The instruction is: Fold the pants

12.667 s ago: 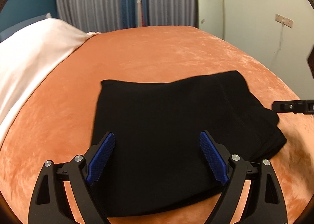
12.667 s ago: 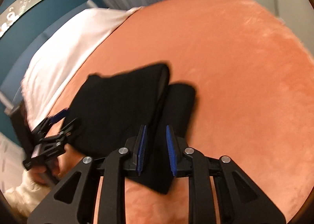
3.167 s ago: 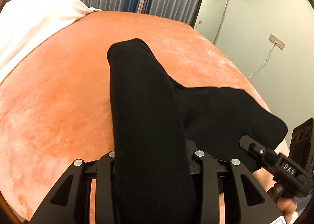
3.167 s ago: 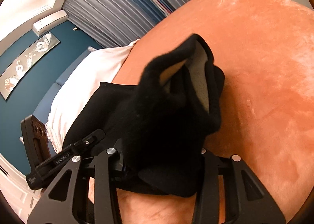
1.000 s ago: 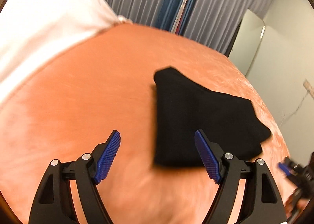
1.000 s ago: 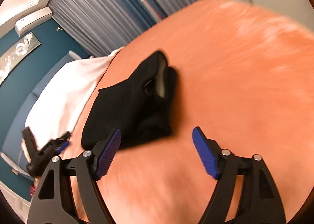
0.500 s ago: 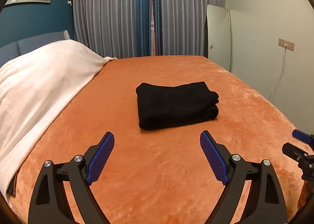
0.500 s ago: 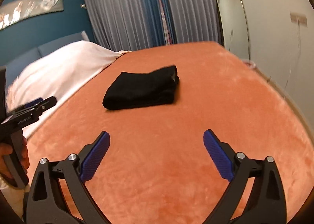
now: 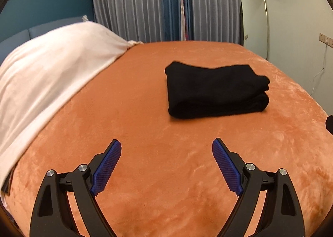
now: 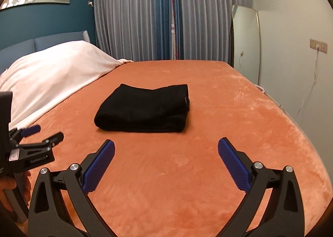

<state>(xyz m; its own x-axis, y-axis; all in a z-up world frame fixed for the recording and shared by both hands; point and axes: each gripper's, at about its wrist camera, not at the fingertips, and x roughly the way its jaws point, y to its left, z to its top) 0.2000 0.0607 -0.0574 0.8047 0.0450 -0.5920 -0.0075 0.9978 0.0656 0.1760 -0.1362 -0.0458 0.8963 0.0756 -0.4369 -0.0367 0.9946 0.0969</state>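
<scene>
Right wrist: both grippers [image 10: 166, 163] [image 9: 166, 163] spread wide, empty, angled down short of folded pants [image 10: 145, 109].

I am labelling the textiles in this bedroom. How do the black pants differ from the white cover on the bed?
The pants are black and folded into a compact stack; the white cover lies spread out. The pants sit mid-bed, the white cover at the headboard end. Both rest on the orange blanket.
</scene>
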